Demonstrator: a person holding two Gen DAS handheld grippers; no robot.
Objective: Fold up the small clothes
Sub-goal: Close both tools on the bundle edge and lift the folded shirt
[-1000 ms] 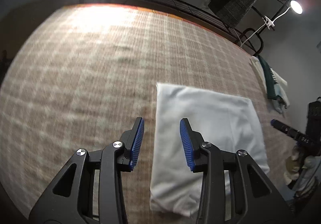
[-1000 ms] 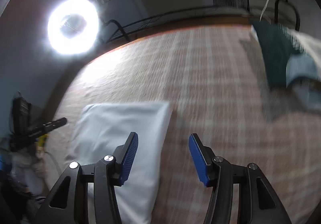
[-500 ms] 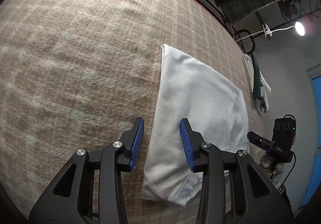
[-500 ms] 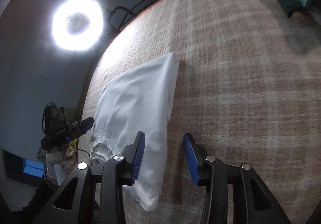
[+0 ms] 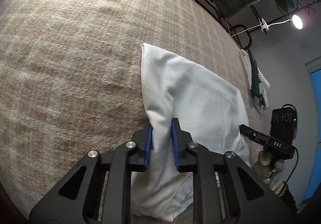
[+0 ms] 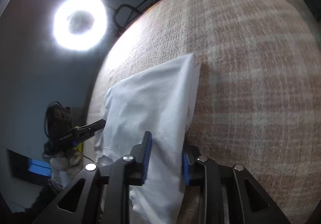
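Both grippers' fingers [image 5: 148, 144] narrowed, pinching white garment [image 5: 200, 103].

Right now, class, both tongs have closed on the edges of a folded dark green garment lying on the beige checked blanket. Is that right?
Not quite: the garment is white, not dark green. Both wrist views show the left tongs and right tongs closed on the folded white garment on the beige checked blanket.
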